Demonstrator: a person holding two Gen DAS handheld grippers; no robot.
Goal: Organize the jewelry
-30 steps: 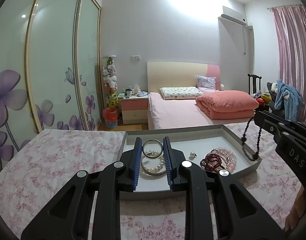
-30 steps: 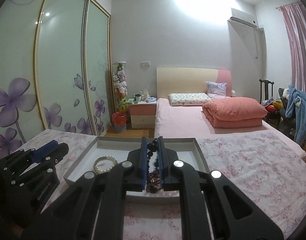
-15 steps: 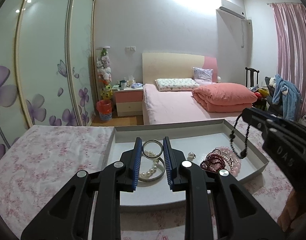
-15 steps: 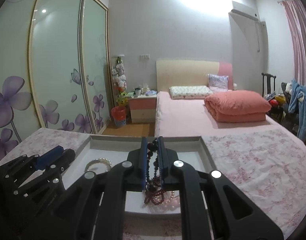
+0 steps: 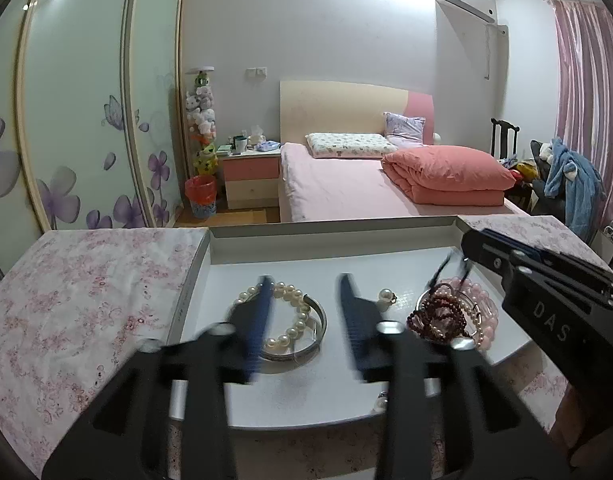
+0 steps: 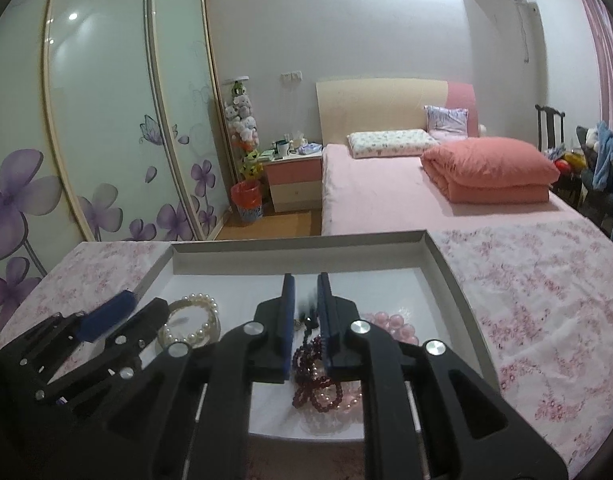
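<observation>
We had just been opening both grippers, the left gripper [image 5: 302, 312] released over the pearl bracelet [image 5: 284, 312] and the right gripper [image 6: 305, 312] loosening around the dark bead strand [image 6: 308, 320], to lay each in the tray [image 5: 330, 240].

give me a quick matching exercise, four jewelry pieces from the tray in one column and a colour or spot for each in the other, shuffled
Things:
1. pearl bracelet
2. metal bangle
3. dark red bead strand
4. pink bead bracelet

Descriptions:
A. silver, under the pearls
B. white, left part of the tray
C. pale pink, right pile
D. maroon, on top of the right pile

Pairs: 1-B, 2-A, 3-D, 4-C
</observation>
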